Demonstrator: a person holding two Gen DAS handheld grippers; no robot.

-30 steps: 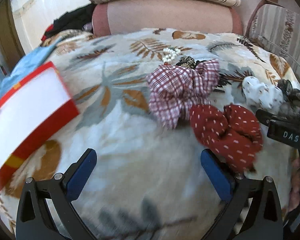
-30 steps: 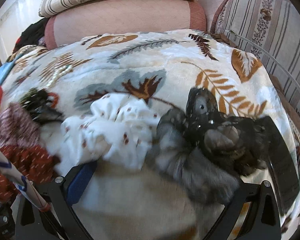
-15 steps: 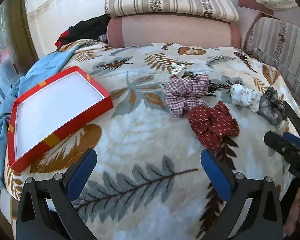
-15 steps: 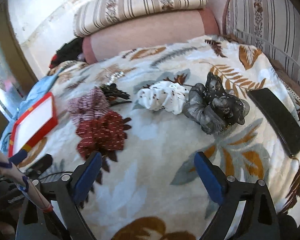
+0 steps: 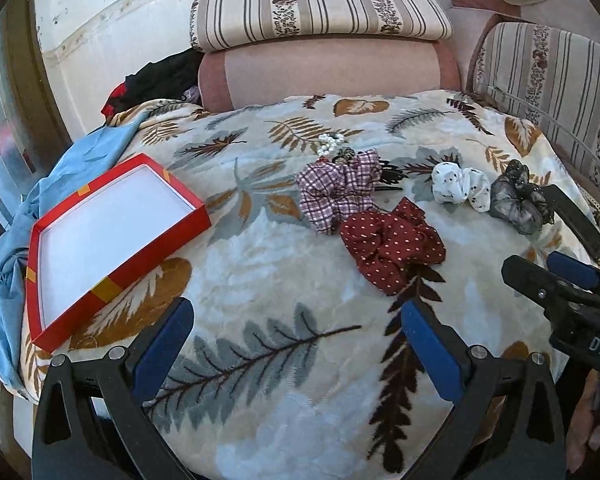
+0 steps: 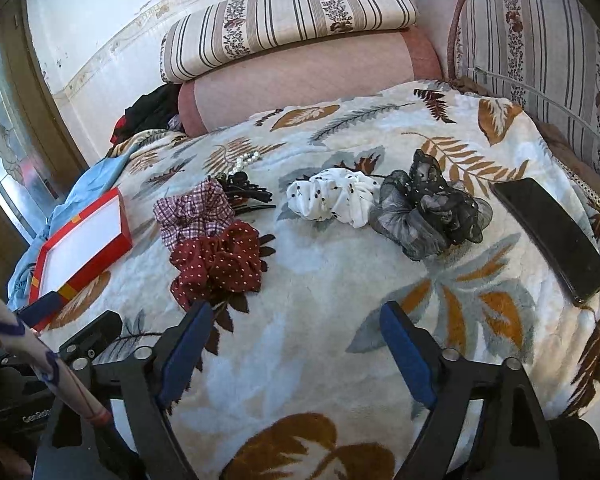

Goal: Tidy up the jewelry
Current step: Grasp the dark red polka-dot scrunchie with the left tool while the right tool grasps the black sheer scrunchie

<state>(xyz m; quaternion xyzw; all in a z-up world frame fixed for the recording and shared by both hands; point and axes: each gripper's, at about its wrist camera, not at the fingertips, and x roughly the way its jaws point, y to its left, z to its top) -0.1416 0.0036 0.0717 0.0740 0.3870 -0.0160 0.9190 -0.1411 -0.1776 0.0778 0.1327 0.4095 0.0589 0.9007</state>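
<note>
Fingers [image 6: 296, 344] of both tools, empty, have backed off the scrunchies [image 6: 216, 264]; right pair apparently narrowing.

Dark hair clips [image 6: 246, 194] half hidden behind checked scrunchie [image 6: 194, 212]; pearl strand [image 5: 330, 145] too small.

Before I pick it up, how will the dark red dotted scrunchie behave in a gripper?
The dark red dotted scrunchie is gathered cloth, so it will probably squash and hang limp. It looks light. On the plush blanket it would likely drag, not roll.
</note>
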